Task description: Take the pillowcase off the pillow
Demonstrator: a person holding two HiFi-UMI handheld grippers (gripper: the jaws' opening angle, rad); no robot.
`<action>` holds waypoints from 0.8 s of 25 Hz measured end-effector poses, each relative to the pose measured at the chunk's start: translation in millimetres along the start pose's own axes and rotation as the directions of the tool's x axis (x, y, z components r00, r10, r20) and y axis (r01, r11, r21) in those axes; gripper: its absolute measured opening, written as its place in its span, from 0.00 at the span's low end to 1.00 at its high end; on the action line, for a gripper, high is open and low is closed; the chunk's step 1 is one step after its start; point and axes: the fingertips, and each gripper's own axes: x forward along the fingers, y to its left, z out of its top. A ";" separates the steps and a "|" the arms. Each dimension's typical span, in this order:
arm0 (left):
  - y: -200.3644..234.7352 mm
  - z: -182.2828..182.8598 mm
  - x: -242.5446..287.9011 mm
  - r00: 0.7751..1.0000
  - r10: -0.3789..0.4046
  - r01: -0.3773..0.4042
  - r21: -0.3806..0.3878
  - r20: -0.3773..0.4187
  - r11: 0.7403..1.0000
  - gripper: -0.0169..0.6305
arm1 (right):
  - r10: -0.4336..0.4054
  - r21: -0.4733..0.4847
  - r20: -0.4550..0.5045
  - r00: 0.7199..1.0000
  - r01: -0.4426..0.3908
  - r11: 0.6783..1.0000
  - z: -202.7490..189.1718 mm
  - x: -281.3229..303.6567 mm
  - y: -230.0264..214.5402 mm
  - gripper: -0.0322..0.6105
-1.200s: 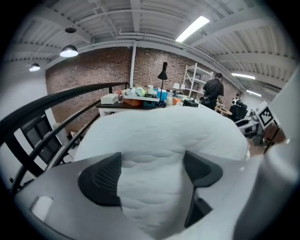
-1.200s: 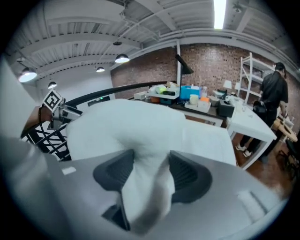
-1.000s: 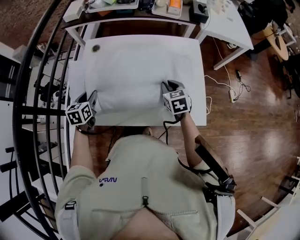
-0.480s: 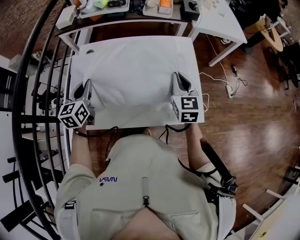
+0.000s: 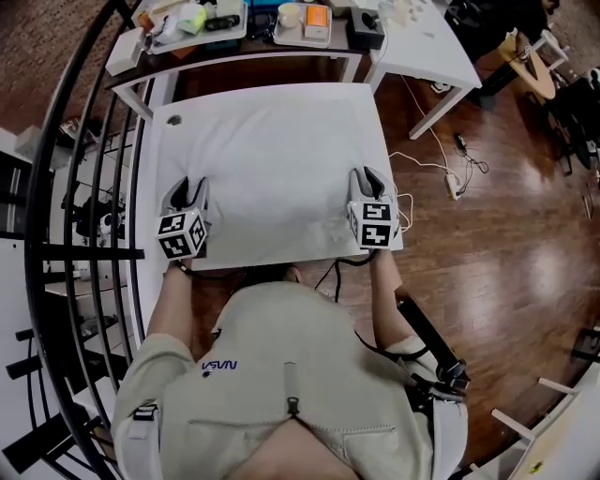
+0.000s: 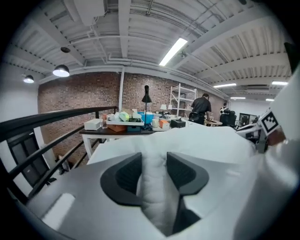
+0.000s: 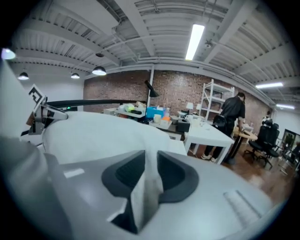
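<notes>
The white pillow in its pillowcase (image 5: 272, 159) lies spread across the white table (image 5: 165, 141). My left gripper (image 5: 192, 183) is at its near left corner and my right gripper (image 5: 367, 175) at its near right corner. In the left gripper view a thick fold of the white cloth (image 6: 154, 187) fills the gap of the left gripper (image 6: 154, 164). A thinner fold (image 7: 146, 192) is pinched in the right gripper (image 7: 150, 171) in the right gripper view. Both pairs of jaws have just been opening, with cloth still between them.
A cluttered table with trays (image 5: 234, 14) stands behind the pillow table, and a white side table (image 5: 422, 47) at the back right. A black railing (image 5: 84, 187) runs along the left. A cable and power strip (image 5: 450, 187) lie on the wooden floor. A person (image 7: 233, 112) stands far off.
Both grippers have drawn apart toward the pillow's near corners, the right one going right. The white cloth now lies wider and flatter over the table.
</notes>
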 end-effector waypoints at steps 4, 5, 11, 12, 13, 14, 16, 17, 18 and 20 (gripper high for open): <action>-5.3 10.2 -46.0 0.991 0.102 -0.109 0.085 0.086 0.990 0.21 | -0.064 0.048 0.098 0.993 0.059 0.997 21.2 -35.3 -8.6 0.18; -10.9 14.3 -57.6 0.987 0.117 -0.127 0.087 0.112 0.988 0.19 | -0.072 0.054 0.122 0.990 0.065 0.996 26.7 -43.4 -7.9 0.17; -66.1 19.8 -101.7 0.977 0.116 -0.134 0.096 0.177 0.986 0.04 | -0.044 0.053 0.200 0.979 0.034 0.998 38.4 -68.5 17.3 0.06; -70.1 19.5 -107.1 0.976 0.118 -0.137 0.096 0.184 0.986 0.04 | -0.037 0.057 0.210 0.977 0.025 0.998 38.3 -71.2 23.7 0.06; -72.1 19.0 -111.5 0.975 0.120 -0.140 0.095 0.190 0.986 0.04 | -0.031 0.063 0.221 0.975 0.018 0.998 37.9 -73.8 29.7 0.06; -73.1 18.2 -114.9 0.974 0.121 -0.141 0.096 0.193 0.985 0.04 | -0.028 0.069 0.230 0.973 0.013 0.998 36.9 -76.4 35.1 0.06; -74.0 15.8 -119.6 0.974 0.117 -0.139 0.103 0.193 0.985 0.04 | -0.031 0.082 0.243 0.970 0.012 0.997 33.8 -83.4 43.4 0.06; -74.1 14.9 -121.9 0.974 0.113 -0.135 0.105 0.195 0.985 0.04 | -0.035 0.087 0.247 0.968 0.014 0.996 32.4 -87.9 46.6 0.06; -74.1 14.9 -124.6 0.974 0.108 -0.132 0.107 0.201 0.985 0.04 | -0.038 0.091 0.252 0.967 0.015 0.996 31.8 -92.3 49.6 0.06; -73.4 17.5 -131.0 0.970 0.098 -0.126 0.117 0.220 0.985 0.04 | -0.041 0.095 0.264 0.964 0.016 0.995 34.0 -98.9 56.3 0.06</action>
